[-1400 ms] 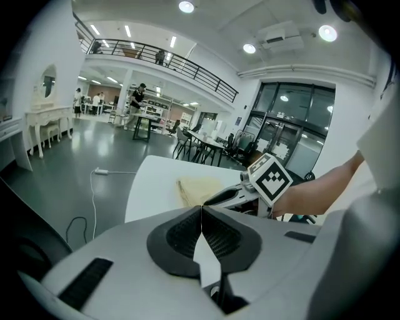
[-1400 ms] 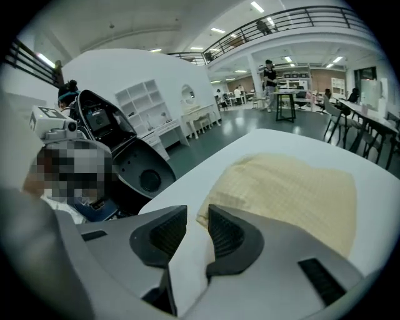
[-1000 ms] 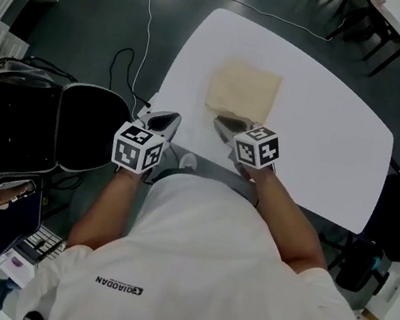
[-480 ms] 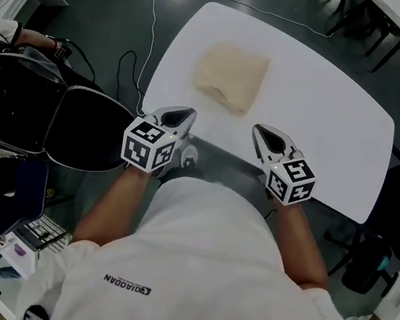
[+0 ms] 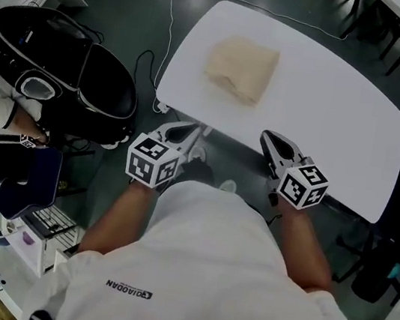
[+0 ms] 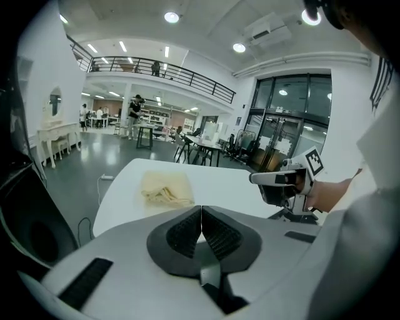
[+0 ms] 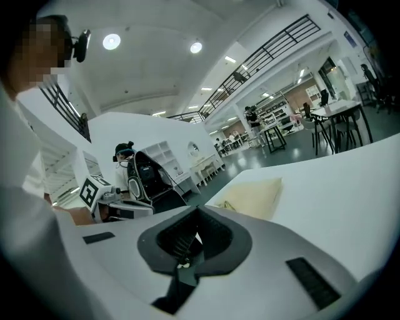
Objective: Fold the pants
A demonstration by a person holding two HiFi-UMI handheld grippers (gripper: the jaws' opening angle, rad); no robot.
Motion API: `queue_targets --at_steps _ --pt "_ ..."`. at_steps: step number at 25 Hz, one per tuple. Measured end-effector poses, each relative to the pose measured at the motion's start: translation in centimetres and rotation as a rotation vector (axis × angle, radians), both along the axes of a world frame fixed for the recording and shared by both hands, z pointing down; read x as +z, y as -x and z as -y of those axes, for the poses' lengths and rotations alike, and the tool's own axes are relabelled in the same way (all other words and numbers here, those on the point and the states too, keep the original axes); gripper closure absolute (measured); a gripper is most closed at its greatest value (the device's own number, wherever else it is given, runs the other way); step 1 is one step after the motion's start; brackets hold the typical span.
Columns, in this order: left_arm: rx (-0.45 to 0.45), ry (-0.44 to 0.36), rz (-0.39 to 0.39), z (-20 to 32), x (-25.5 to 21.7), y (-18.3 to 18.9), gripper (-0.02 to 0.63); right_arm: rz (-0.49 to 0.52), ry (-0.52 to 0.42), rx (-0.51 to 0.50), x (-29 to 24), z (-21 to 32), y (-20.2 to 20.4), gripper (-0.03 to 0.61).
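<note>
At your far left sits a black bag (image 5: 70, 73). Your left gripper (image 5: 188, 129) hovers at the near edge of the desk (image 5: 343, 119), fingers (image 6: 186, 234) clenched on nothing. Farther in, the pants (image 5: 242, 67) lie folded in a cream bundle on the desk, well apart from both grippers. Your right gripper (image 5: 271, 141) hangs at the same edge, fingers clenched and empty.
</note>
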State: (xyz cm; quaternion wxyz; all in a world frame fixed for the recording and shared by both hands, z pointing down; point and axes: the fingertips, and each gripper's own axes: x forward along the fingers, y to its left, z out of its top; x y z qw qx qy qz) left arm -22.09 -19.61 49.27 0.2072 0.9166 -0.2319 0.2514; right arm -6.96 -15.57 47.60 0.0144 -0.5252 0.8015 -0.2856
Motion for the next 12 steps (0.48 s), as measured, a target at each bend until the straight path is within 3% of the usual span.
queue_targets --at_steps 6,12 --pt "-0.012 -0.023 -0.004 0.8 -1.5 1.0 0.586 -0.038 -0.015 -0.035 -0.7 0.3 1.9 0.560" --pt "0.048 -0.042 -0.003 2.1 -2.1 1.4 0.586 -0.116 -0.036 -0.018 -1.6 1.2 2.7 0.560"
